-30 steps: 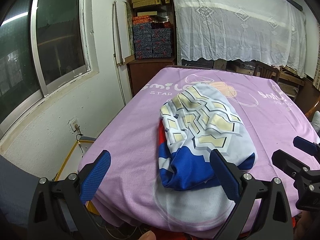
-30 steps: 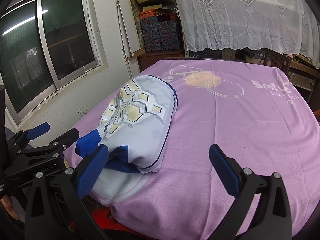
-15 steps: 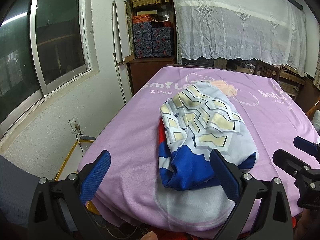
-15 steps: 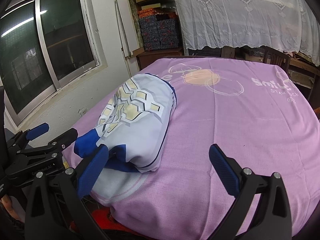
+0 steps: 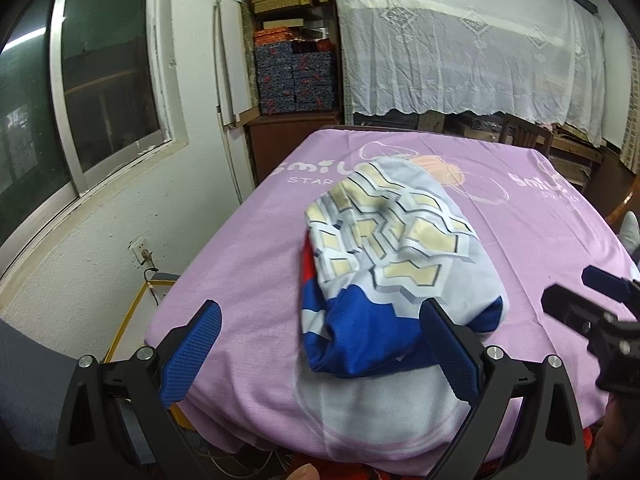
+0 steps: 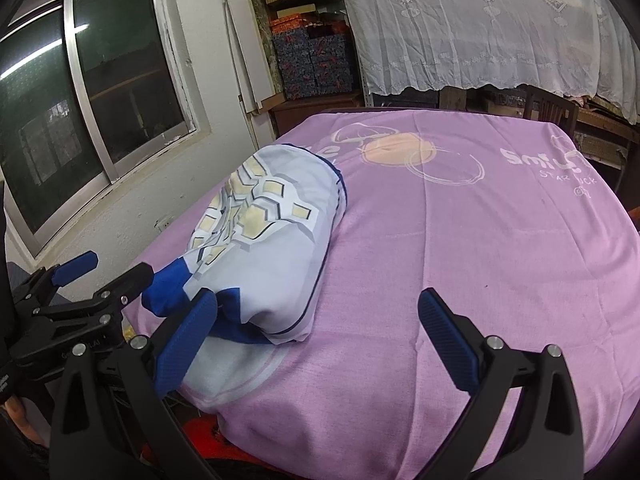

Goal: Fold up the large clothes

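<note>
The folded garment (image 5: 396, 256) lies near the front-left edge of the purple-covered tabletop (image 6: 460, 248). Left tongs (image 5: 320, 354) and right tongs (image 6: 318, 338) gape wide, empty. Soft, light cloth probably slumps; its blue near hem suits pinching.

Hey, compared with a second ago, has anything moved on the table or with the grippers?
Nothing visibly changed. The folded white, blue and cream patterned garment lies in the same spot on the purple printed tablecloth, and the left gripper and right gripper remain open, holding nothing.
</note>
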